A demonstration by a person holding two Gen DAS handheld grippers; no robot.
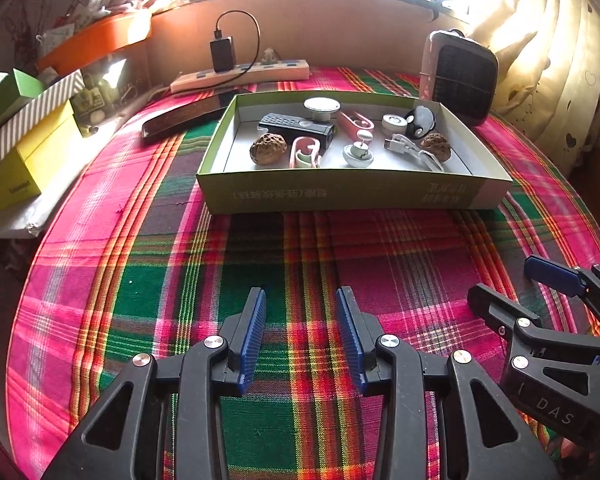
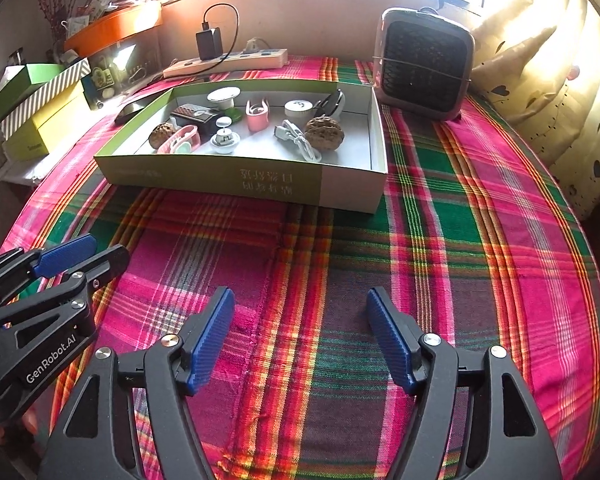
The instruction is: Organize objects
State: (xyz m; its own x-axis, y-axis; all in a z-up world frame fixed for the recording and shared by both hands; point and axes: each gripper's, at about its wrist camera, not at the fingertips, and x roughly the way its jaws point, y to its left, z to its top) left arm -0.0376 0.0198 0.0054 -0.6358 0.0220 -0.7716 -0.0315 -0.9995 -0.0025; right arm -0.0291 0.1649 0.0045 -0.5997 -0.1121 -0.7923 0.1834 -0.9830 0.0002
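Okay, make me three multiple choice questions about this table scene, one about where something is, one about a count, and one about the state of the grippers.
1. Where does the small heater stand?
A. Inside the box
B. On the cloth beyond the box's right far corner
C. On the stacked boxes at the left

2. How many walnuts lie in the shallow box?
A. None
B. Two
C. Five

3. What are the two grippers holding?
A. Nothing, both are open
B. Each holds a walnut
C. Both share the white cable

Answers:
1 B: the heater sits on the plaid cloth outside the box.
2 B: one walnut at the left, another walnut at the right.
3 A: only cloth shows between the fingers of the left gripper and the right gripper.
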